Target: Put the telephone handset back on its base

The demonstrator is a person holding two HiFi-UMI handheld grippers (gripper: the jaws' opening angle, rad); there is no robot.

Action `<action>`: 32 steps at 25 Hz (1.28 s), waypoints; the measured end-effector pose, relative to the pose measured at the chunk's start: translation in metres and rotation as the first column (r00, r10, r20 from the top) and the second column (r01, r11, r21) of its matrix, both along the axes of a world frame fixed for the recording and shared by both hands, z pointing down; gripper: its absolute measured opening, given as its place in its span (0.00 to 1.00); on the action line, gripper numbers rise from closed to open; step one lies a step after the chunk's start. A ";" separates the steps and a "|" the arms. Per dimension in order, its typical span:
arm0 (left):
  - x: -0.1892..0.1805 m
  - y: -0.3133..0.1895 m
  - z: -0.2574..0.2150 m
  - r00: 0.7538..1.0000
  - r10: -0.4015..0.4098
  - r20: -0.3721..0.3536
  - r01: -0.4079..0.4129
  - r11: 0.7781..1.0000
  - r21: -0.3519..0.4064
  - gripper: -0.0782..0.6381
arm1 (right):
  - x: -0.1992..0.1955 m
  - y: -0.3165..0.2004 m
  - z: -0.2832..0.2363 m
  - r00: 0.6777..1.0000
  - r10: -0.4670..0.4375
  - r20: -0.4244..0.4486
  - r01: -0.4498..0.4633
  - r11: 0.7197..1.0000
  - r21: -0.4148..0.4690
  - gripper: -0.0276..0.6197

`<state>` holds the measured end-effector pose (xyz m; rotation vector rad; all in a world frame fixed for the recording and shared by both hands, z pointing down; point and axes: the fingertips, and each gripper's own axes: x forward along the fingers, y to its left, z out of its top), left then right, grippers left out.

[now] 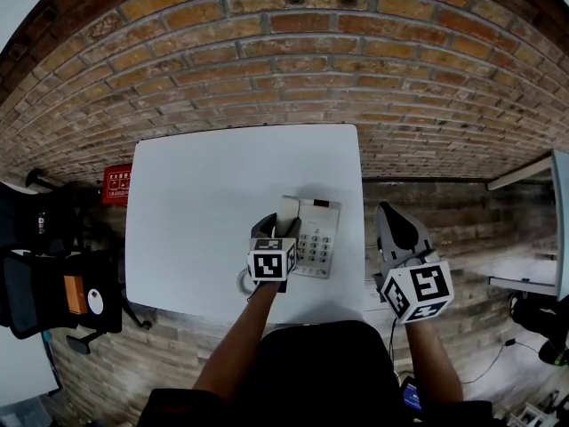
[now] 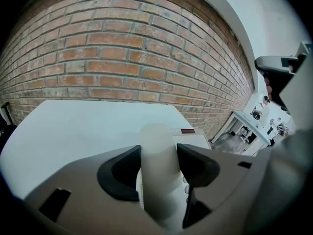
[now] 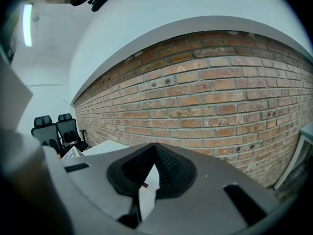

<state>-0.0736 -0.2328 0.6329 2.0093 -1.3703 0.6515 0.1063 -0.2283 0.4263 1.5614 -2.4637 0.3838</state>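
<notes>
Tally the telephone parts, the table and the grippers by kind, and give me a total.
Telephone base: 1
Handset: 1
Coiled cord: 1
White table: 1
Grippers: 2, the left gripper with its fingers on the handset, and the right gripper, closed and empty
Total: 6

Even light, strong fisheye, perhaps soft.
</notes>
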 end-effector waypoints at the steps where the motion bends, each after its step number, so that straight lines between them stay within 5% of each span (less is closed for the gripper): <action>1: 0.000 0.000 0.000 1.000 0.000 0.002 0.000 1.000 0.000 0.45 | 0.001 0.000 0.000 1.000 0.001 0.000 -0.001 1.000 0.000 0.06; 12: 0.009 0.000 0.007 0.997 0.075 0.025 -0.075 0.997 -0.007 0.45 | -0.001 -0.001 0.002 1.000 -0.005 0.005 0.005 1.000 -0.010 0.06; 32: 0.006 0.001 -0.006 0.997 0.083 0.010 -0.083 0.996 0.011 0.45 | -0.002 -0.001 0.002 1.000 -0.017 0.006 0.018 1.000 -0.011 0.06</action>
